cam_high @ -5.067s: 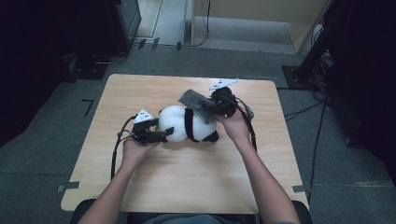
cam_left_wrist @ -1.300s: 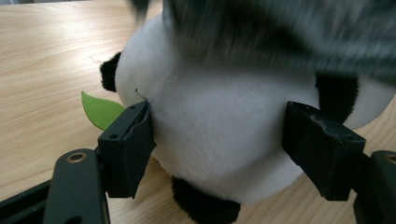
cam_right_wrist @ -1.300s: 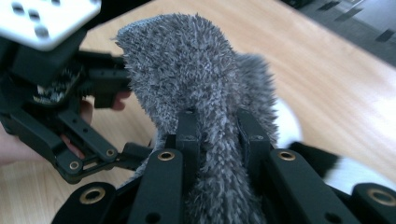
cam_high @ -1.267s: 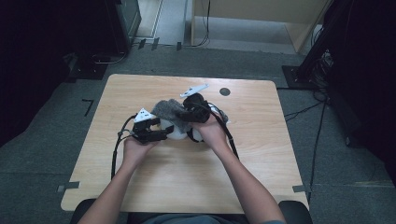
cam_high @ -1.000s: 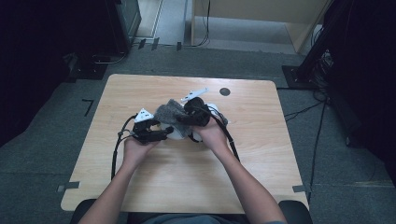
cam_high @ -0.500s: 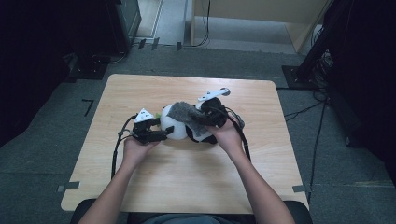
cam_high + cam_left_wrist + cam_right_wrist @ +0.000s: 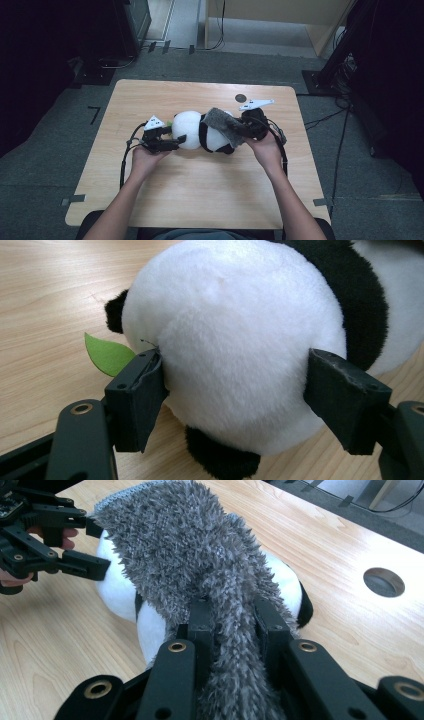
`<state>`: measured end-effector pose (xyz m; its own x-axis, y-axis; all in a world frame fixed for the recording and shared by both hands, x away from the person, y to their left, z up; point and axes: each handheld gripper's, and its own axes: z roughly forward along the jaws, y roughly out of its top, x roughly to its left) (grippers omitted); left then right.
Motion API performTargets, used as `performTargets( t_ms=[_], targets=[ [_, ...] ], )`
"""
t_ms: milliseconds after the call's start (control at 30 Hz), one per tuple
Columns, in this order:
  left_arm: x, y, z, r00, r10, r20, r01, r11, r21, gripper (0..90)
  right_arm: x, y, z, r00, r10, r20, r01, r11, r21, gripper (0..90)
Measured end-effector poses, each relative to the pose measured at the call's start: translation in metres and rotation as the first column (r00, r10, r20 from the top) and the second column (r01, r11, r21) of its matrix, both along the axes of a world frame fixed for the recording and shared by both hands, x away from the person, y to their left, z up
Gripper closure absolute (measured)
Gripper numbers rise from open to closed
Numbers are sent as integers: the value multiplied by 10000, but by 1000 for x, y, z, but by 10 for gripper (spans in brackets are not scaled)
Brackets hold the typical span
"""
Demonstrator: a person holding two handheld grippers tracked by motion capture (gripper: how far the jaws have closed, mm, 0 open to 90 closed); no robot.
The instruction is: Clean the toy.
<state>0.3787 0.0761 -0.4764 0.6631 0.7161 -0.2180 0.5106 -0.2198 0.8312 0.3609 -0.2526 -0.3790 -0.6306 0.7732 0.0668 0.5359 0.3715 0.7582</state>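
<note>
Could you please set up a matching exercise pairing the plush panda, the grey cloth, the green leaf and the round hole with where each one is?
Things:
1. plush panda
2. grey fuzzy cloth
3. green leaf
4. round hole

Places:
A. cut into the tabletop beyond the toy
B. pinched in the right claw, draped over the toy
C. lying on the table, head between the left claw's jaws
D. sticking out beside the toy's head

Pairs: 1-C, 2-B, 3-D, 4-A
</note>
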Motion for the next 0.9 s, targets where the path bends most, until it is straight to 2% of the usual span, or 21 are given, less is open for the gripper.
performTargets(
  t_ms=[233,333,533,700,800,900],
  targets=[
    [0,0,0,10000,-10,4,10,10000,53,253,-2,-1,2,9999,74,-147,-68,9990,431,755],
    [-1,0,0,10000,-3,34,2,10000,39,253,-3,7,9,9998,198,75,-202,9986,493,754],
    [-3,0,1,9999,36,105,-37,10000,85,254,1,39,17,9958,844,354,-860,9952,468,754],
    [-4,0,1,9999,50,151,-52,9998,166,254,13,68,14,9920,1226,302,-1240,9910,508,753],
    [-5,-1,1,9999,85,139,-87,9999,147,255,20,85,11,9888,1438,395,-1446,9893,191,752],
    [-5,-1,1,9998,122,164,-124,9998,128,255,27,100,7,9873,1574,225,-1577,9874,121,752]
  ],
)
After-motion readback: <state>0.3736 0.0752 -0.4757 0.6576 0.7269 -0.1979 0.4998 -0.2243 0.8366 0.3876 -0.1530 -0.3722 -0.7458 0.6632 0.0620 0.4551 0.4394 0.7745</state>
